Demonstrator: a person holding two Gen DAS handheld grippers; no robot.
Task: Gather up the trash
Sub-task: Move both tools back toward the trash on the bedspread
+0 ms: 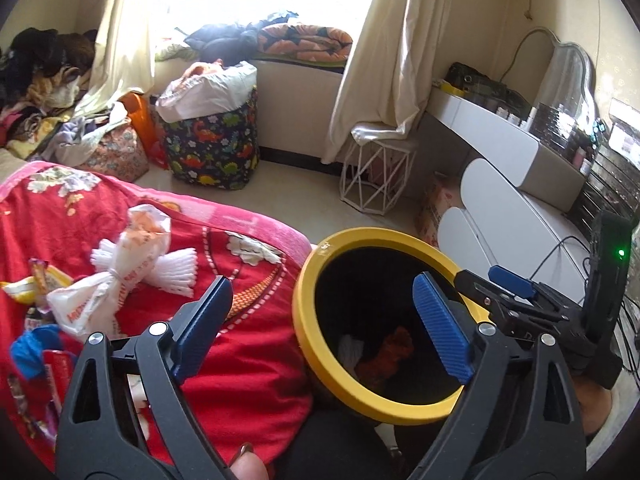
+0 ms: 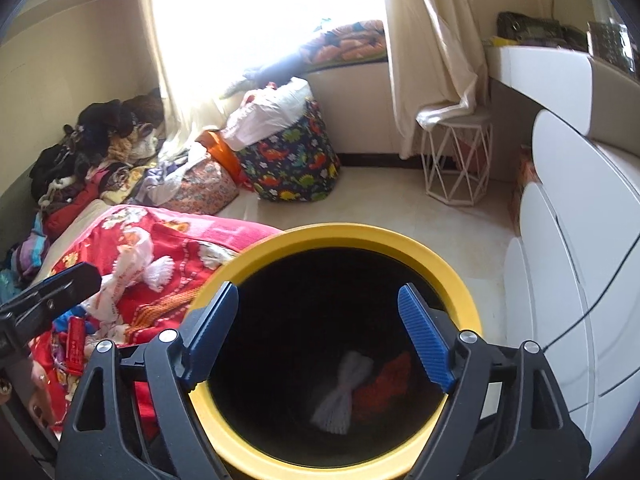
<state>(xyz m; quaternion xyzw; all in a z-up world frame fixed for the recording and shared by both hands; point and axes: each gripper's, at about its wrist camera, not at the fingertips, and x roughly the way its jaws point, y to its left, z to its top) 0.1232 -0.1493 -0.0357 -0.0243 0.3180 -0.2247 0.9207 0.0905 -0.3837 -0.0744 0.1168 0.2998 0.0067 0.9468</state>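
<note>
A black trash bin with a yellow rim (image 2: 340, 234) stands on the floor beside a bed with a red blanket (image 1: 240, 360). At its bottom lie a white foam net (image 2: 340, 396) and an orange-red scrap (image 2: 384, 384). My right gripper (image 2: 318, 292) hangs open over the bin's mouth, nothing between its pads. My left gripper (image 1: 324, 284) is open and empty too, straddling the bin rim (image 1: 320, 264) and the blanket's edge. On the blanket lie a knotted white plastic bag (image 1: 120, 272), another foam net (image 1: 180, 268), snack wrappers (image 1: 40, 280) and a blue scrap (image 1: 28, 348).
A dinosaur-print fabric basket (image 1: 212, 148) and a white wire stool (image 1: 378, 176) stand on the floor below the window. A white dresser (image 1: 520, 216) with trailing cables lines the right wall. Clothes (image 1: 48, 92) are heaped at the bed's far end.
</note>
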